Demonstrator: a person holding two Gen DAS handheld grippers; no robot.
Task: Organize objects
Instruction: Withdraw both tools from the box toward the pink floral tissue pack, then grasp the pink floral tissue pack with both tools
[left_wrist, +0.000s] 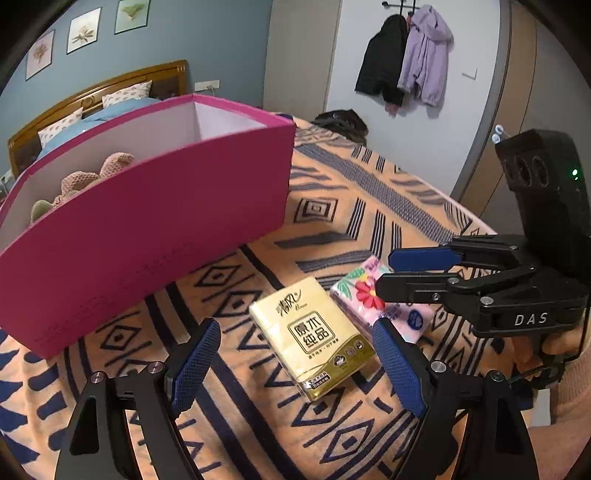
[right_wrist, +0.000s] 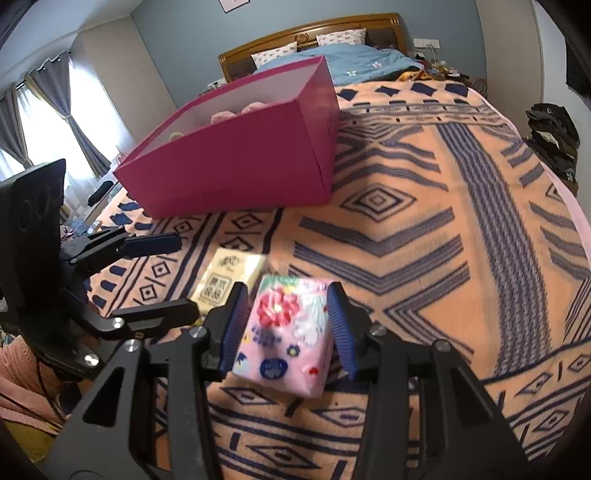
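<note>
Two tissue packs lie side by side on an orange patterned blanket (left_wrist: 369, 206). My left gripper (left_wrist: 297, 363) is open, and the yellow pack (left_wrist: 310, 332) lies on the blanket between its blue pads with room on both sides. My right gripper (right_wrist: 288, 326) is open around the pink floral pack (right_wrist: 284, 332), its pads close to the sides. In the left wrist view the right gripper (left_wrist: 384, 273) hovers over the pink pack (left_wrist: 391, 314). The right wrist view shows the left gripper (right_wrist: 190, 277) by the yellow pack (right_wrist: 229, 273). A magenta box (left_wrist: 147, 240) (right_wrist: 240, 166) stands behind, open-topped.
Knitted pink items (left_wrist: 114, 166) lie inside the box. Behind it is a bed with a blue duvet (right_wrist: 362, 62) and wooden headboard. Jackets (left_wrist: 406, 62) hang on the wall. Dark clothes (right_wrist: 550, 136) are piled at the blanket's far right edge.
</note>
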